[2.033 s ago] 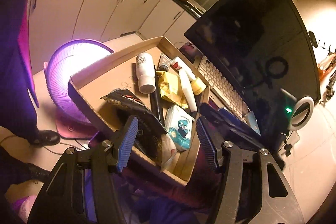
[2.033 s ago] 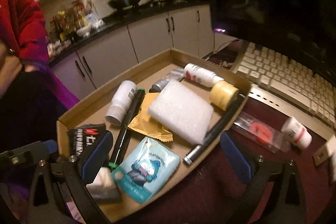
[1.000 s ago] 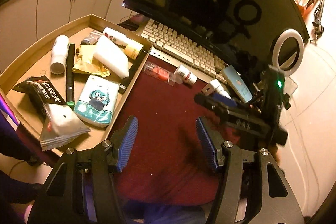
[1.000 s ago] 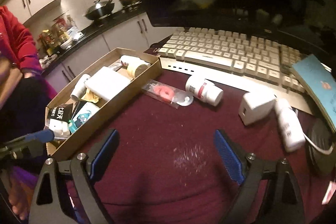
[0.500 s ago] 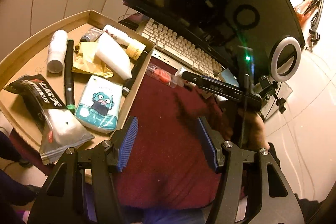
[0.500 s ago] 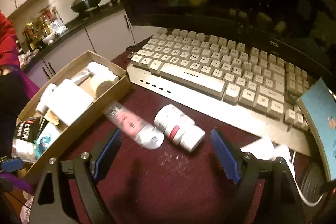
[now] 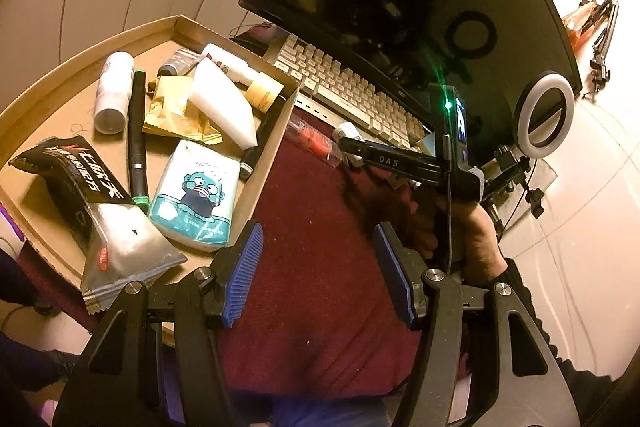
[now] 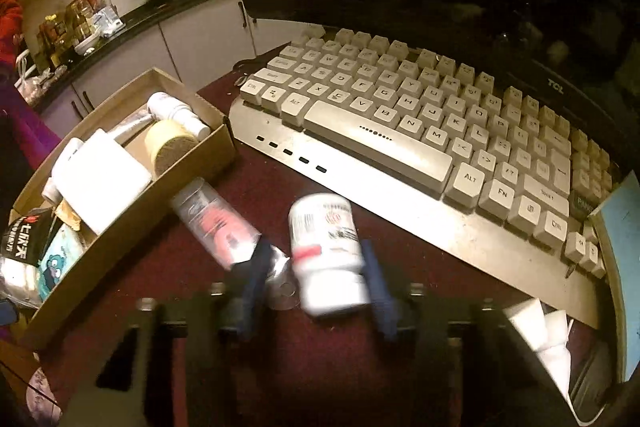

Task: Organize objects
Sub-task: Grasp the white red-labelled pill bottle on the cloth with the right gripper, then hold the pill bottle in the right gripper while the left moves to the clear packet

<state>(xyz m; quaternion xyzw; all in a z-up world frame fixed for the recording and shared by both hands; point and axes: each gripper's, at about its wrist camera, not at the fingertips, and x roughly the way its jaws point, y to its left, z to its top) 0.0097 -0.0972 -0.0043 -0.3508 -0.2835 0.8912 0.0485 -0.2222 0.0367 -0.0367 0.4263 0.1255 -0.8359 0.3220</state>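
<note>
While the left gripper (image 7: pixel 318 273) hangs spread over the mat (image 7: pixel 320 307), the right gripper (image 8: pixel 316 291) straddles the bottle (image 8: pixel 326 251). Blur hides whether its fingers (image 8: pixel 376 287) pinch it.

My left gripper (image 7: pixel 318 273) open over maroon cloth (image 7: pixel 320 227); brown cardboard tray (image 7: pixel 276 143) of toiletries at left.

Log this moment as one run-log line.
right hand-held gripper: closing around white pill bottle lying on maroon cloth | left hand-held gripper: open, empty | brown cardboard tray: partly filled
</note>
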